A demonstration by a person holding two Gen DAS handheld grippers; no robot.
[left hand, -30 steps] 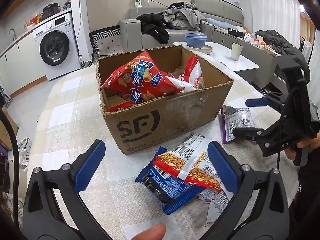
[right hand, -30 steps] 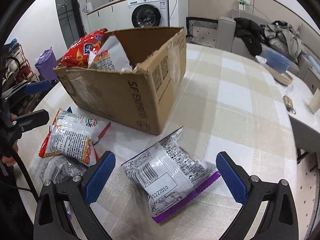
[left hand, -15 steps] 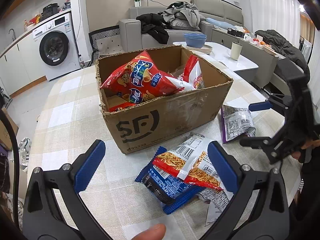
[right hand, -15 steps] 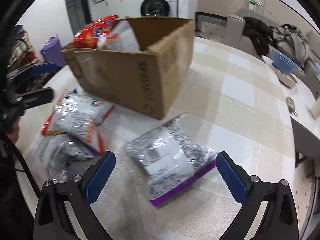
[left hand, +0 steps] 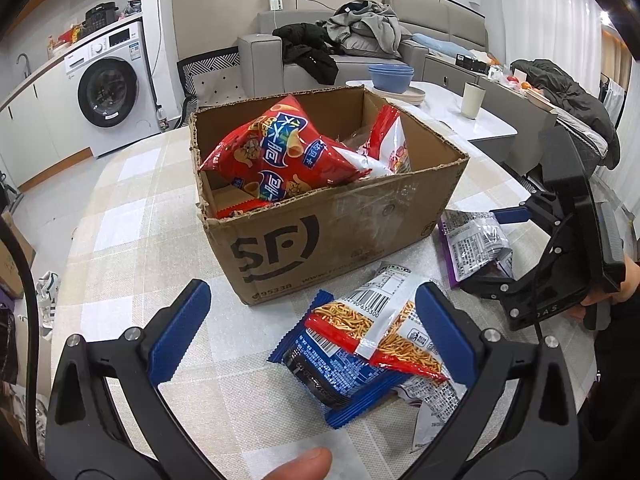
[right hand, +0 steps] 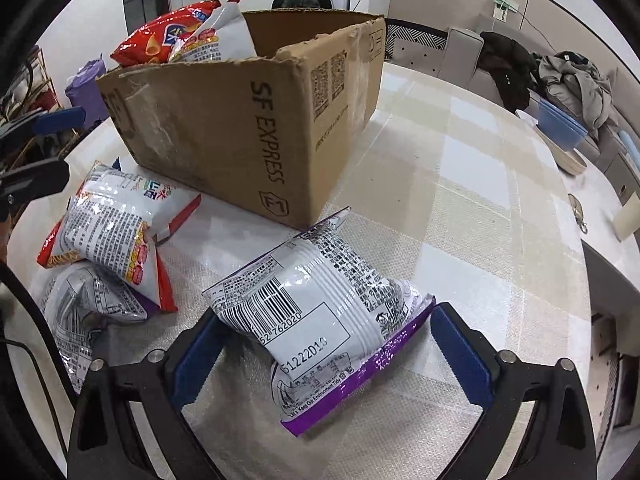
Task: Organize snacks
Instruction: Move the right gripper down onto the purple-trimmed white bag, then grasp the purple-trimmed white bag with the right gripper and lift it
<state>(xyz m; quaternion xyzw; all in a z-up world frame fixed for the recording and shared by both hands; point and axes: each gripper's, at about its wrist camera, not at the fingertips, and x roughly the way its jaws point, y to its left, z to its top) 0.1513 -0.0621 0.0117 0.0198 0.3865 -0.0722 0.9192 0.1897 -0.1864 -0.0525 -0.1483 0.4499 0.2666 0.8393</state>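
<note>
Purple packet (right hand: 320,320) hides pad's tip (left one).

The blue packet (left hand: 340,364) lies half hidden under the noodle bag (left hand: 384,320); at five o'clock, a silver bag (left hand: 432,412) disappears behind the gripper arm.

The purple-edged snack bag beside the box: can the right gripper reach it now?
Probably yes: the right gripper has just been closing, its jaws astride the purple-edged snack bag, nothing blocking.
</note>
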